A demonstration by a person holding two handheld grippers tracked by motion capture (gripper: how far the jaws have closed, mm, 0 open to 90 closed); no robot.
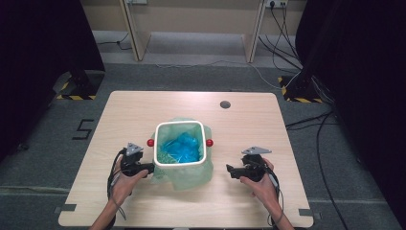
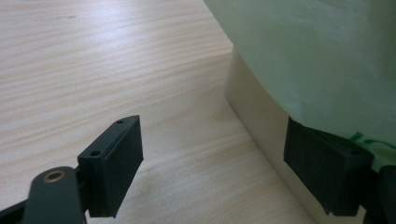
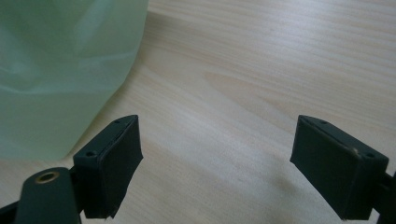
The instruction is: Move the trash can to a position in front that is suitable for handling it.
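Here, left hand-held gripper [image 1: 146,168] spread wide at 9 o'clock of the white bin [image 1: 179,143], one jaw tucked beneath the green bag [image 1: 189,175] hanging over the wall. Right hand-held gripper [image 1: 229,169] equally wide at 3 o'clock, empty, apart. Bin mid-counter [image 1: 249,115].

Left gripper [image 1: 143,167], right gripper [image 1: 231,170]: black; grey triangular top plates; black trailing cables; brass-ringed hole.

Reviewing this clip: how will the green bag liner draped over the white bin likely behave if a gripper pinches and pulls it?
The green bag liner looks thin and translucent, so probably floppy and light. It hangs loose over the white bin, so it may slide or bunch. The left gripper is open beside it.
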